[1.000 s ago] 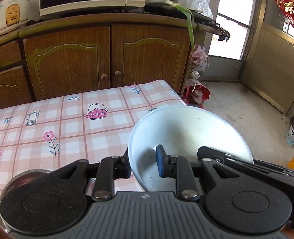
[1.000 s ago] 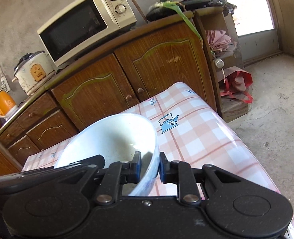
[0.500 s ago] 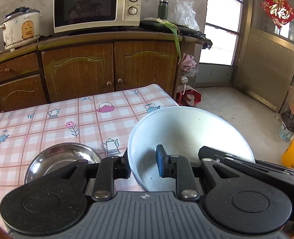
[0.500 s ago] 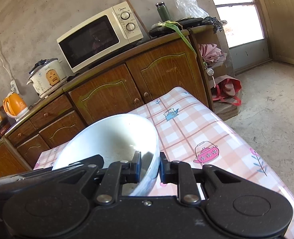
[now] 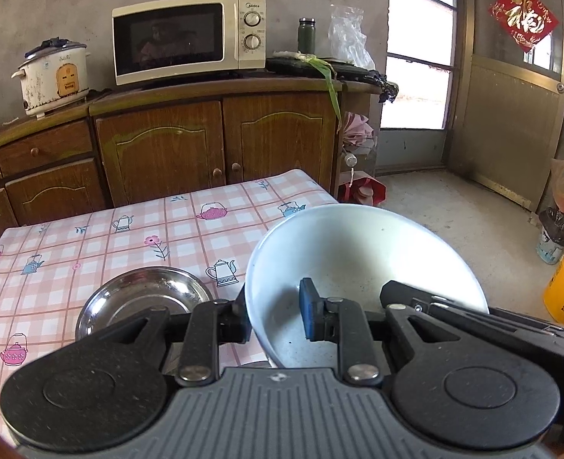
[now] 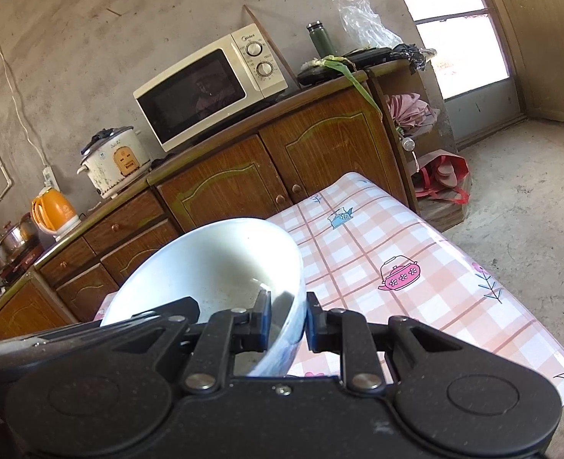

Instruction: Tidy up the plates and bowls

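Both grippers clamp the same white bowl [image 5: 362, 252], held tilted above the table [image 5: 90, 237] with its pink checked cloth. In the left wrist view the left gripper [image 5: 274, 317] pinches the bowl's left rim, 1 pad outside the wall and the blue pad inside, while the black fingers of the right gripper [image 5: 415, 302] reach in from the right onto the opposite rim. The right wrist view gives the mirror of this: the right gripper [image 6: 286, 321] closes on the bowl's right rim, 1 finger inside and 1 outside. Only the left view shows the steel dish [image 5: 144, 298] lying on the cloth just left of the bowl — the right view hides that spot behind the bowl. Only the right view takes in the orange kettle [image 6: 54, 212] and a metal pot [image 6: 10, 243] at the far left of the wooden cabinet [image 6: 266, 176]. The microwave [image 5: 188, 38] and rice cooker [image 5: 54, 74] appear in both.
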